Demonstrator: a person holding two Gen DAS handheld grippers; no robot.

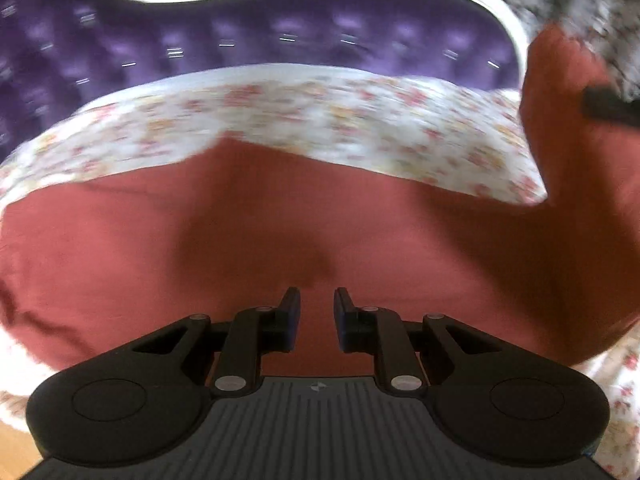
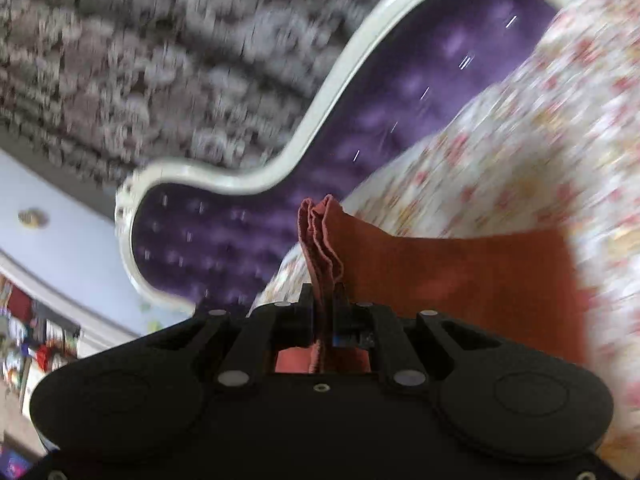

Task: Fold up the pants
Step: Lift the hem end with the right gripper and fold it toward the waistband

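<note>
left tongs (image 1: 317,312) first: the two black fingers stand apart with a clear gap between them, nothing pinched, hovering just above the rust-red cloth pants (image 1: 248,248). the fabric shows straight through the gap and spreads out wide from there, filling the view from nine o'clock across to three o'clock, with a soft dark crease right at twelve o'clock of the fingertips.

over to the right tongs (image 2: 323,300): clamped tight on a bunched edge of the same pants (image 2: 460,276). several folded layers of red cloth rise out from between the fingers toward twelve o'clock, the hem rippled at the top, and a strip of it shows down inside the mechanism too. the rest of the fabric runs off toward three o'clock.

back in the left view, at two o'clock, a lifted end of the pants stands up above the rest, and a dark blurred shape sits against it at the frame edge; can't say what that is.

the pants lie on a bed with a white sheet printed in small red and yellow flowers (image 1: 320,116), which rings the cloth from ten o'clock round to two o'clock. beyond it, a purple tufted headboard with a curvy white frame (image 1: 248,40). in the right view it swings through the middle of the frame (image 2: 400,120), heavily blurred, with grey patterned wallpaper (image 2: 120,60) at ten o'clock.
</note>
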